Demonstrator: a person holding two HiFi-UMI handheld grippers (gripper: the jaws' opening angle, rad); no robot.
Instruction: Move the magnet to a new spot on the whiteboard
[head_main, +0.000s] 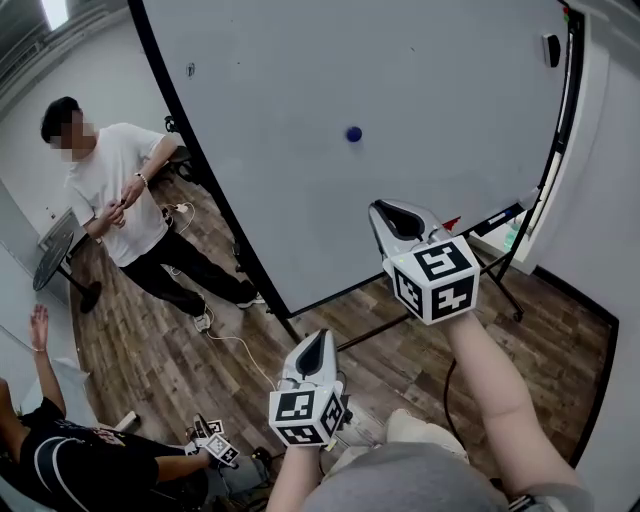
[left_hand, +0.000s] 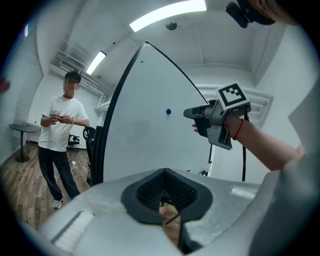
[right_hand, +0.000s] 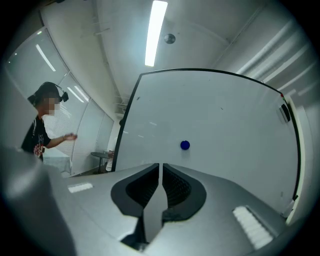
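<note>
The small round blue magnet (head_main: 353, 133) is seen stuck on the large white black-framed whiteboard (head_main: 420, 70), about mid-board, with bare board all round it. It is not touched by either gripper.

The right tongs (head_main: 386, 210) are held up and aimed level at the board, well apart from it. In the right gripper view the magnet (right_hand: 185, 145) is seen just above and right of the tongs (right_hand: 160, 170). Their jaws are parted only by a narrow slit, with nothing between them.

The left tongs (head_main: 317, 345) are held low, away from the board, over the wooden floor (head_main: 180, 340). In the left gripper view they (left_hand: 165, 175) are seen closed together and empty.

Progress, as judged: no grip on the magnet is shown. Whether its present spot is old or new cannot be told. If it is the old one, everything is left: approach, grip, pull-off, placing elsewhere on the board, release.

A bystander in a white T-shirt (head_main: 115, 185) is seen left of the board, uninvolved.
</note>
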